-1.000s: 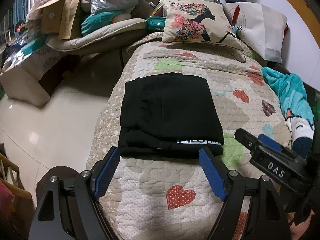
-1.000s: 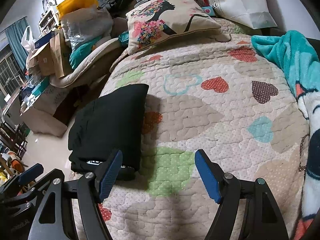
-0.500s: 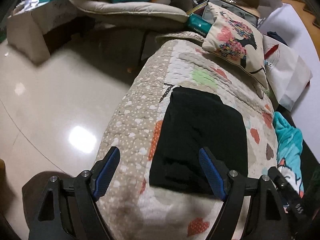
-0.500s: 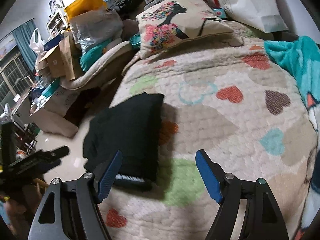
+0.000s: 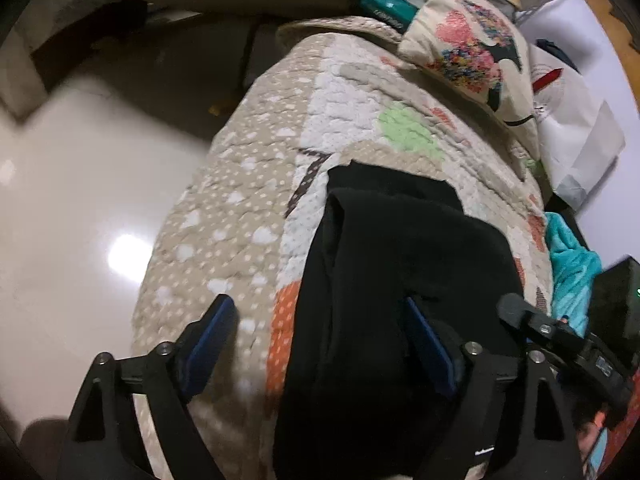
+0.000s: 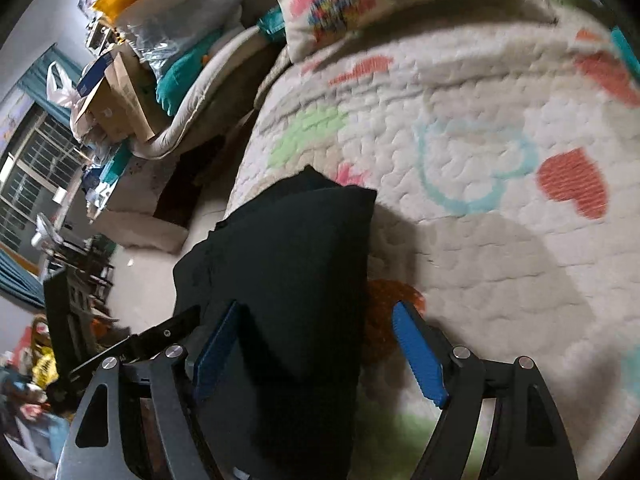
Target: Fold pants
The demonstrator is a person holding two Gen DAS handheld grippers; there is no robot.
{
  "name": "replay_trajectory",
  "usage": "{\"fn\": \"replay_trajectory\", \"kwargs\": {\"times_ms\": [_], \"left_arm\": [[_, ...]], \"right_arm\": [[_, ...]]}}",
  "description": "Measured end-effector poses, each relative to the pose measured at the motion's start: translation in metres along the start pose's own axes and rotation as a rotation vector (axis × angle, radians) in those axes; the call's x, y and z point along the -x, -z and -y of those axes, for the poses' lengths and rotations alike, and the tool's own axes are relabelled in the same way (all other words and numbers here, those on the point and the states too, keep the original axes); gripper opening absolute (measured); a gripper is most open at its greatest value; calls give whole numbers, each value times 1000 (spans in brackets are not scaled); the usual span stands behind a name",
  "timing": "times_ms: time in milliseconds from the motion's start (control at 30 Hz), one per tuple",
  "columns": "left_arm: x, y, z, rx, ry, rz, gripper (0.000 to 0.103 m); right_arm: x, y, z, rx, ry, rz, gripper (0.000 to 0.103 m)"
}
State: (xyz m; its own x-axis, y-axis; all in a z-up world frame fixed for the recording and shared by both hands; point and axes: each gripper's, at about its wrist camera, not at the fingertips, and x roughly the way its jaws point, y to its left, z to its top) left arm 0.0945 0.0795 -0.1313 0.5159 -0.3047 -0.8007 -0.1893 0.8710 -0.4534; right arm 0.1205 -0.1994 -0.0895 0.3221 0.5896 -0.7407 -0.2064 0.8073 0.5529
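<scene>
The black pants (image 5: pixel 400 280) lie folded in a thick rectangle on the heart-patterned quilt (image 5: pixel 248 216), near the bed's left edge. My left gripper (image 5: pixel 320 344) is open and low over the pants' left side, its blue pads straddling that edge. My right gripper (image 6: pixel 316 352) is open, low over the pants (image 6: pixel 288 264), straddling their right edge. The right gripper also shows in the left wrist view (image 5: pixel 560 340), and the left gripper's finger shows in the right wrist view (image 6: pixel 160 336).
A printed pillow (image 5: pixel 472 52) and a white bag (image 5: pixel 576 128) lie at the bed's far end. A teal blanket (image 5: pixel 572 276) lies at the right. Shiny tile floor (image 5: pixel 80 208) runs along the left, with cushions and boxes (image 6: pixel 120 92) beyond.
Both grippers have moved forward and down onto the folded pants, which now fill the lower part of each view. Both stay open.
</scene>
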Motion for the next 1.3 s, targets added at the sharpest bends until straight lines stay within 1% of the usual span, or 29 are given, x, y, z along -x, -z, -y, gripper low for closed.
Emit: {"fn": "replay_trajectory", "kwargs": {"times_ms": [33,100,133,200,233,267,300,333,367,400,433,467,533,633,733,867,933,1000,1100,1167,1200,1233,1300], "left_arm": [[-2,-1,0,-8,25,-1,89],[-10,-4,-1,12,82,-36,91],[-14,-3,-1,27,88,-46,92],[-15,0,6,14,69,-34,94],[-15,2,12,-2,56,-36,88],[-13,3,16,-11,55,-34,79],[-11,4,22,-28,77,-37,59],[-11,3,26,-39,82,-49,51],[-9,2,32,-54,79,-49,46],[-6,1,36,-65,85,-47,40],[-4,0,38,-67,92,-45,36],[-1,-2,41,-59,103,-44,36],[3,-5,48,-45,127,-41,34],[3,-14,64,-45,146,-39,34],[-2,-24,81,-60,160,-31,34],[-12,-43,116,-124,150,-4,34],[-22,-52,127,-128,148,-6,34],[-35,-59,135,-128,136,-13,34],[-58,-63,143,-140,94,-36,35],[-73,-62,143,-153,48,-59,37],[-77,-61,142,-151,38,-64,40],[-81,-61,138,-135,35,-71,41],[-88,-63,124,-54,76,-98,51]], "right_arm": [[-8,-2,1,-3,-19,-11,83],[-17,-7,1,0,-43,-21,83],[-21,-9,-2,8,-46,-18,84],[-25,-13,-7,23,-51,-22,83],[-27,-14,-10,29,-49,-28,81],[-27,-15,-12,32,-41,-28,76],[-26,-16,-14,39,-32,-27,72],[-24,-16,-16,48,-22,-26,65],[-22,-16,-17,51,-18,-27,57],[-20,-17,-16,51,-19,-29,55],[-18,-18,-16,47,-24,-31,50],[-15,-19,-16,45,-26,-27,47],[-7,-22,-18,51,-27,-10,44],[9,-33,-22,69,-22,30,44],[27,-47,-17,71,-15,71,43],[45,-74,-3,63,11,128,43],[50,-86,7,54,23,147,43],[50,-96,17,39,34,154,43],[44,-106,32,27,65,148,44],[37,-107,43,23,101,136,50],[35,-106,50,11,140,140,52],[35,-104,57,-13,169,155,58],[38,-102,72,-65,176,174,62]]}}
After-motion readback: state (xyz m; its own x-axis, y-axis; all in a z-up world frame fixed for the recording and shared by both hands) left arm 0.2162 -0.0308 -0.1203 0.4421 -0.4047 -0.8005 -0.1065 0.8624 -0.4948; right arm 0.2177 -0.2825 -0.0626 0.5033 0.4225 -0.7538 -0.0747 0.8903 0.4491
